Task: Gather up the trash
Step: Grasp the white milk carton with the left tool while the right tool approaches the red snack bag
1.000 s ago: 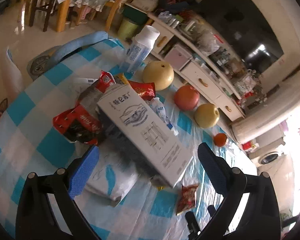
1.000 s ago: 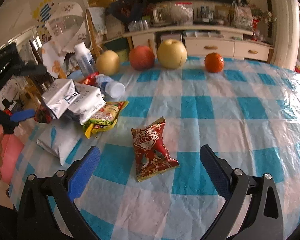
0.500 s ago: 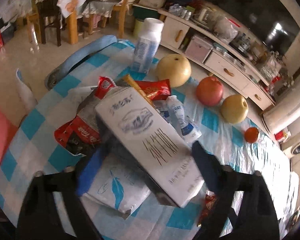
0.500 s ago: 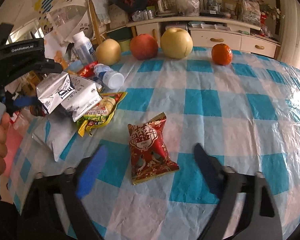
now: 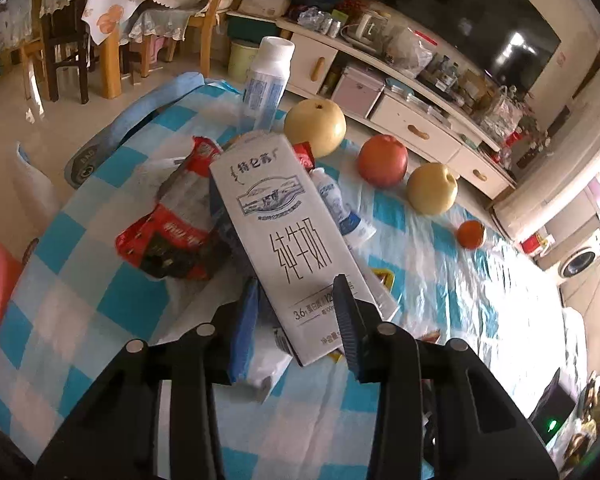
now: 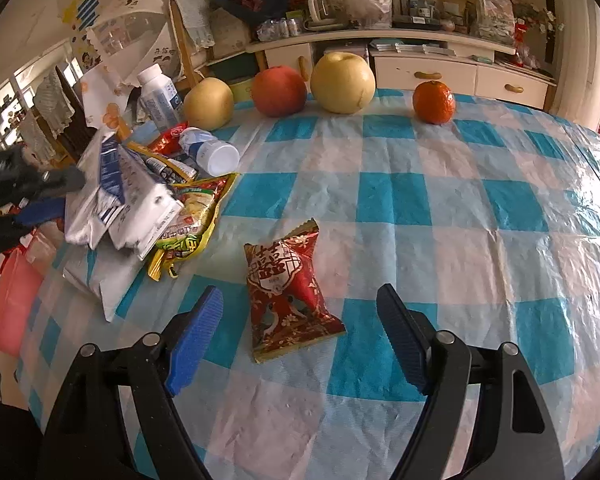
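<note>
Since a second ago the left gripper [image 5: 296, 320] has drawn its jaws in from wide apart to narrow, and the near end of the white milk carton [image 5: 288, 240] now sits clamped between its blue pads [image 5: 244, 328], the carton tilted up off the heap; the right gripper [image 6: 296, 340] has also narrowed a little and its jaws have just been closing, yet they stand apart and empty. Going left to right across the blue-and-white checked tablecloth [image 6: 420, 200]: a pink thing at the left edge is cut off and cannot be identified; the red-and-black snack bag [image 5: 172, 236] lies partly hidden under the carton, as does a white pouch [image 5: 260, 372] below the gripper; an upright white bottle [image 5: 266, 80] stands behind, and a second small bottle [image 5: 340, 208] lies on its side, half covered by the carton. In the right wrist view the left gripper's hold is blurred, with a yellow-green wrapper [image 6: 188, 220] poking out beneath the pile. The red snack packet [image 6: 288, 288] lies flat between the right gripper's fingers [image 6: 192, 332], touching neither. Beyond sit a pear [image 6: 208, 102], a red apple [image 6: 278, 90], a larger pear [image 6: 342, 82] and an orange [image 6: 434, 102].
</note>
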Demonstrator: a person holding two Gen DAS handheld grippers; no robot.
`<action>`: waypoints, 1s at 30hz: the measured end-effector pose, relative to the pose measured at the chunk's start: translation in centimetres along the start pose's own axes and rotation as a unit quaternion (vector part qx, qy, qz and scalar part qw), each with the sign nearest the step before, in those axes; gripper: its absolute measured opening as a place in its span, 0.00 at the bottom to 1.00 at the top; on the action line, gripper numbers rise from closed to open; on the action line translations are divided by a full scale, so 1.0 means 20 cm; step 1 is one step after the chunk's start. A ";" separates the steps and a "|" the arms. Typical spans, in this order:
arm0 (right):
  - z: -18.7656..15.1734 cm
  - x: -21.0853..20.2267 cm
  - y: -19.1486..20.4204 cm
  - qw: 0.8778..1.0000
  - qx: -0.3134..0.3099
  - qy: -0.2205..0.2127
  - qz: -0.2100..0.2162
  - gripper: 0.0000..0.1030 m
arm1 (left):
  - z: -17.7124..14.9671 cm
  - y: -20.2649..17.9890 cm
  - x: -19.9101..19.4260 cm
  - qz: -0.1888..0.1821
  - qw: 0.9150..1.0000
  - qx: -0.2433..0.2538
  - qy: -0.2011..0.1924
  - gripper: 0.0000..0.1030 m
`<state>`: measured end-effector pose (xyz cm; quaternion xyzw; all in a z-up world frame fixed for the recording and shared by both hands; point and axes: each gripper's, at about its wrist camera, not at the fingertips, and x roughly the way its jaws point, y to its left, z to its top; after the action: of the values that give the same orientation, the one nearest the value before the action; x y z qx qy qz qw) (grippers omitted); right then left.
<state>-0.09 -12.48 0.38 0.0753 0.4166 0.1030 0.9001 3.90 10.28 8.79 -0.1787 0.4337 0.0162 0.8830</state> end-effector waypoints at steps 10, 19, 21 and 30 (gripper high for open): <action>0.00 0.00 0.03 1.000 -0.014 0.001 0.001 0.77 | -0.06 0.07 -0.02 0.016 1.000 0.017 -0.003 0.61; -0.01 0.03 0.06 1.000 -0.024 0.013 0.004 0.77 | -0.08 -0.03 0.03 0.037 0.998 0.054 -0.018 0.76; -0.01 0.04 0.05 1.000 -0.023 0.016 0.004 0.77 | -0.09 -0.04 0.06 0.055 0.996 0.068 -0.013 0.74; -0.02 0.06 0.04 0.999 -0.024 0.025 -0.002 0.54 | -0.17 0.04 0.07 0.052 0.996 0.074 -0.010 0.49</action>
<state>0.32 -11.46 -0.62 0.0499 0.4366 0.1132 0.8911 1.94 9.79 5.59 -0.0899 0.4338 0.0313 0.8960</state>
